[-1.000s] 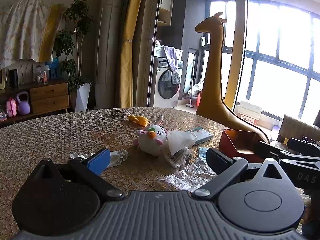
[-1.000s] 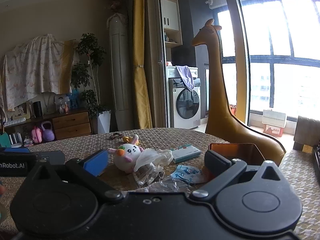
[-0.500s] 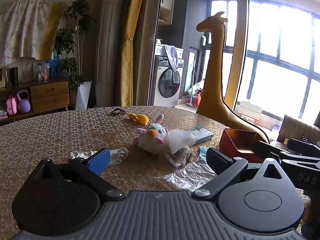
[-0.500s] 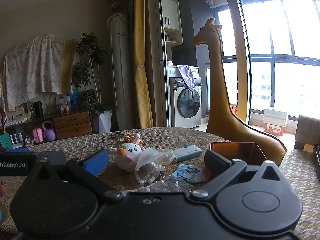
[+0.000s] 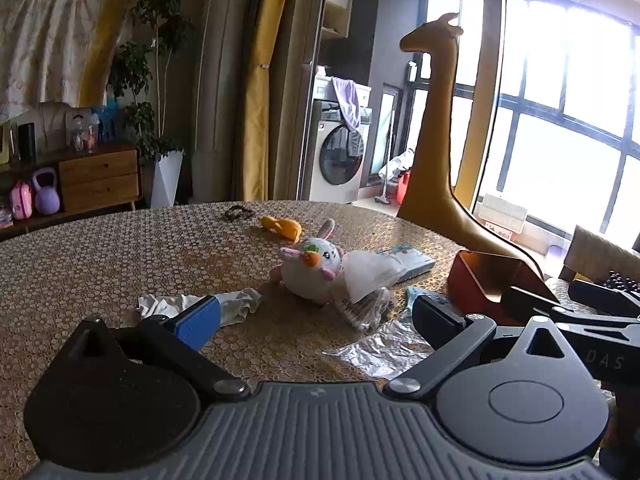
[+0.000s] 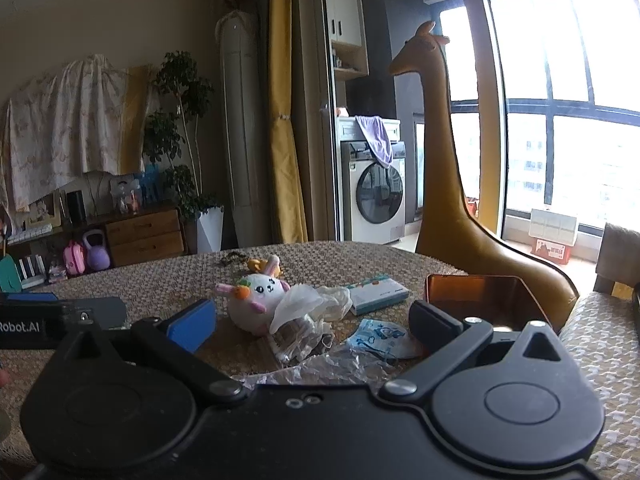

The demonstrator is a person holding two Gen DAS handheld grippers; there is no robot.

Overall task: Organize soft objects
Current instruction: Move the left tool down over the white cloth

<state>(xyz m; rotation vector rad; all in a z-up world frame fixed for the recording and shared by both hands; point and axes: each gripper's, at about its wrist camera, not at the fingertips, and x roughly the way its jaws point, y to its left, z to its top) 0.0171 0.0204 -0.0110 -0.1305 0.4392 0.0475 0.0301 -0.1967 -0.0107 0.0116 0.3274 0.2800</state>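
The left gripper [image 5: 316,316] hangs low over a round table with a gold honeycomb-patterned top [image 5: 100,264], its two fingers spread wide with nothing between them. One finger carries a blue pad [image 5: 199,322]; the other is plain black. Ahead of the gap, near the table's middle, lies a small white plush rabbit with pink ears and an orange carrot on its head [image 5: 310,270], resting on its side and apart from both fingers. A crumpled white cloth [image 5: 240,306] lies on the table just behind the blue pad, to the left of the rabbit. Touching the rabbit's right side is a crumpled white plastic bag [image 5: 370,274], and below that a clear wrapper with printed text [image 5: 360,310]. A sheet of crinkled clear film [image 5: 384,350] lies flat between the fingers, closest to the camera. Further back sits a small yellow soft toy [image 5: 282,227], well apart from the gripper.

The right gripper [image 6: 314,322] is likewise spread open and empty. From its camera the plush rabbit [image 6: 258,300] sits just beyond the blue-padded finger, slightly left of the gap's centre. A teal and white flat box [image 6: 378,293] lies behind the bag, and a blue printed packet [image 6: 378,336] rests near the black finger. An open orange-brown rectangular tin [image 6: 476,300] stands on the table's right side, beside a tall tan giraffe figure [image 6: 444,184].
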